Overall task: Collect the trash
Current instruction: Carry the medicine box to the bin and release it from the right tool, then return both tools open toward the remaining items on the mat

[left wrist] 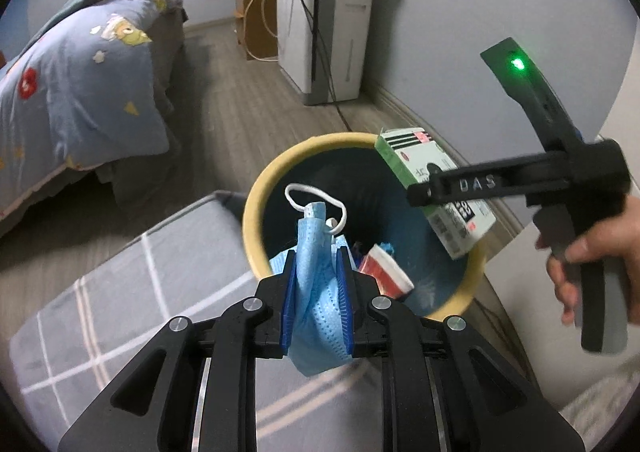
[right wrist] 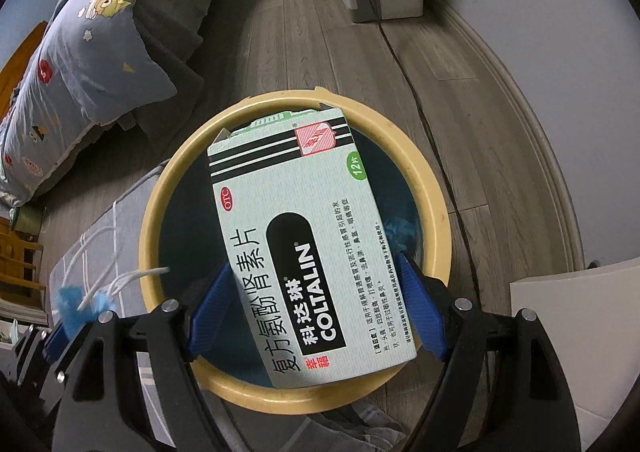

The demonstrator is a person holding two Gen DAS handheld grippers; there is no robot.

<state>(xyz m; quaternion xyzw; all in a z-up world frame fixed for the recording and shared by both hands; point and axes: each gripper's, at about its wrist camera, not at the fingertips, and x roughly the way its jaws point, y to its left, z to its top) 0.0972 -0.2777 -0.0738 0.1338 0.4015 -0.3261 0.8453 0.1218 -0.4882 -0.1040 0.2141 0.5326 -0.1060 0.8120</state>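
Observation:
My left gripper point(left wrist: 317, 256) is shut on a light blue face mask point(left wrist: 316, 300), which sits bunched between the blue pads. Its white ear loop point(left wrist: 316, 192) sticks up over the near edge of a round bin with a yellow rim point(left wrist: 256, 204) and a dark inside. A red and white wrapper point(left wrist: 384, 272) lies in the bin. My right gripper point(right wrist: 314, 268) is shut on a green and white medicine box point(right wrist: 296, 236), held tilted over the bin's opening point(right wrist: 436, 212). In the left wrist view the box point(left wrist: 412, 156) hangs over the far right rim. The left gripper point(right wrist: 60, 328) shows at the lower left with the mask.
A bed with a blue cartoon quilt point(left wrist: 80, 84) stands at the left. A white appliance point(left wrist: 328, 32) with a black cable stands against the far wall. A grey checked cushion point(left wrist: 120, 312) lies beside the bin. A person's hand point(left wrist: 592, 264) grips the right tool. White furniture point(right wrist: 568, 300) is at the right.

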